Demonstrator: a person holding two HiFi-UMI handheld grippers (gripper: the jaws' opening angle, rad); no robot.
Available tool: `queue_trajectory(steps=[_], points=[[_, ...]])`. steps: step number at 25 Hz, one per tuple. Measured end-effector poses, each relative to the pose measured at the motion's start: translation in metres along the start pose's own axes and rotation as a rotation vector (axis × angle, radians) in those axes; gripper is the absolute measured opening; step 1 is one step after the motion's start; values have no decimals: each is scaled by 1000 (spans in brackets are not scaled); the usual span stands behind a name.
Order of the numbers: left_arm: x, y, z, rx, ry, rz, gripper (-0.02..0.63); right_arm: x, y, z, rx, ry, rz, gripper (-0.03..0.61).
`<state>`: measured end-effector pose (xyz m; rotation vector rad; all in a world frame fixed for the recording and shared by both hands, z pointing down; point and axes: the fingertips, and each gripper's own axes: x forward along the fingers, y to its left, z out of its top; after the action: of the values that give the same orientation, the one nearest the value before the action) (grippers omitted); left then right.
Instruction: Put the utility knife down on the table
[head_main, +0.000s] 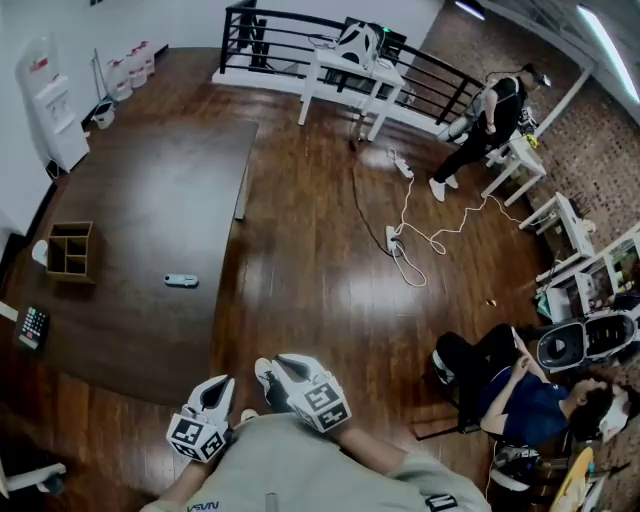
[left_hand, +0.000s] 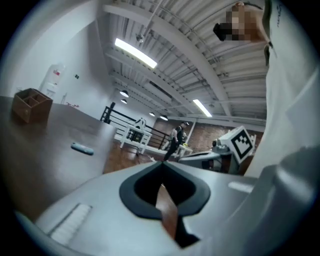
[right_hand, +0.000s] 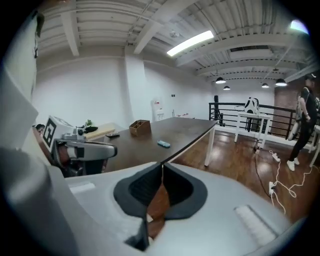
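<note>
White plastic shells both grippers, which are held side by side close to the person's grey top (head_main: 300, 465), just off the near edge of the dark brown surface (head_main: 150, 180). The left gripper (left_hand: 161, 163) has its jaws pressed together at the tips, with nothing between them. The right gripper (right_hand: 162, 164) is the same: its jaws are closed on each other and empty.

A seated person (head_main: 520, 400) in blue is well off to the right of the surface, about level with its near edge.

The utility knife (head_main: 181, 281) lies flat and alone on the surface, in its near half and roughly midway between its left and right edges. It is well apart from both grippers. A little farther back, a wooden box (head_main: 70, 250) stands upright at the surface's left edge, its open top split into compartments.

Past the surface's right edge the glossy wood floor (head_main: 300, 260) carries a white cable (head_main: 410, 235) that snakes between power strips. Beyond the surface's far right corner stands a white table (head_main: 350, 75), with a black railing (head_main: 290, 40) behind it, and a standing person (head_main: 490, 120) is farther right. Beyond the far left corner a water dispenser (head_main: 50, 100) stands against the white wall.
</note>
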<state>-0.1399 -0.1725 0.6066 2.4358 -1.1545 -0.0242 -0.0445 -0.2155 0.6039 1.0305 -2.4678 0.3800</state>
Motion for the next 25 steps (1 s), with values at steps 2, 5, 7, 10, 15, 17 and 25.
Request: queue_trajectory(steps=[2, 5, 7, 10, 15, 17, 25], points=[[12, -30, -6, 13, 23, -87, 2, -29, 2, -15, -4, 27, -32, 2], [26, -73, -11, 57, 44, -208, 2, -65, -3, -34, 28, 24, -103, 2], [34, -97, -16, 98, 73, -280, 2, -84, -3, -47, 47, 13, -134, 2], [44, -132, -19, 146, 100, -362, 2, -114, 2, -62, 41, 7, -148, 2], [43, -190, -50, 164, 124, -408, 2, -168, 14, -98, 56, -5, -156, 2], [46, -217, -70, 181, 141, -419, 2, -194, 13, -115, 58, -26, -169, 2], [1, -305, -135, 181, 178, -299, 2, -272, 25, -184, 138, -69, -109, 2]])
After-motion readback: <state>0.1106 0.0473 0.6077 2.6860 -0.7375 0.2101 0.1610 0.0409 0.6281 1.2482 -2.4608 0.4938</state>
